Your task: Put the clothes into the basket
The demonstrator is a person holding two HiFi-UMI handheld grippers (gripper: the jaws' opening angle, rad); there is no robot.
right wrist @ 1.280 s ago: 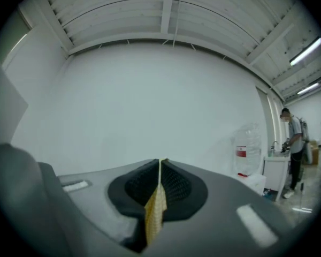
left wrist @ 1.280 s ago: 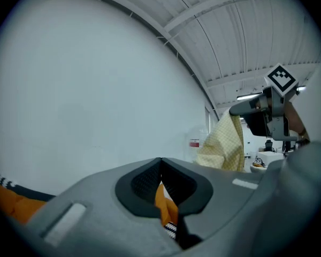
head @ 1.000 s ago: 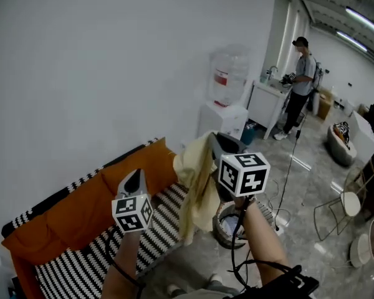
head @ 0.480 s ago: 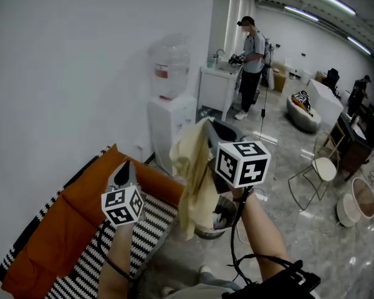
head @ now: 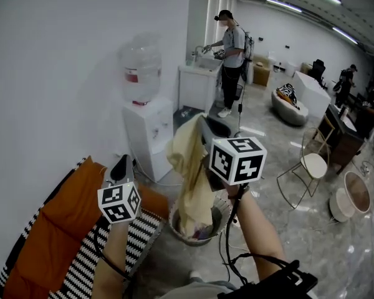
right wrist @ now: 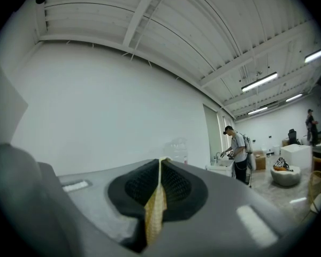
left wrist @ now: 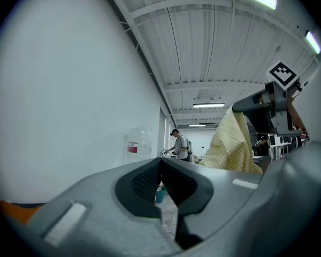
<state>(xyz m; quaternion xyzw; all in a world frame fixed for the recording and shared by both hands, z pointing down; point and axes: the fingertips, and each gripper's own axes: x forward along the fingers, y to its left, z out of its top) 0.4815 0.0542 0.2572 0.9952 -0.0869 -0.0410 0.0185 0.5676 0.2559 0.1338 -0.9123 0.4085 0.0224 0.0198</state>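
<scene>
Cloth [head: 193, 173] up in the air, pale yellow, pinched at its top edge by the right gripper [head: 204, 122]. The right gripper view shows those jaws clamped on a thin fold of it [right wrist: 155, 213]. The rest hangs down, and its lower end crosses the mouth of the basket [head: 193, 240] on the floor; whether it is inside yet, I cannot tell. Left gripper [head: 122, 162] rides to the left, apart from the cloth, jaws pressed together on nothing [left wrist: 160, 165]. Near left sits the orange sofa [head: 50, 229] with a black-and-white striped cushion [head: 112, 254] running up beside the basket. Just beyond the basket stands a white water dispenser [head: 151, 136], crowding that far left side. Off to the right, a wire-legged chair [head: 308, 167] and open floor. Far back, a person [head: 232, 61] works at a white counter [head: 199, 83]. The dispenser's bottle [head: 140, 64] carries a red label [head: 132, 76], print too small to read.
</scene>
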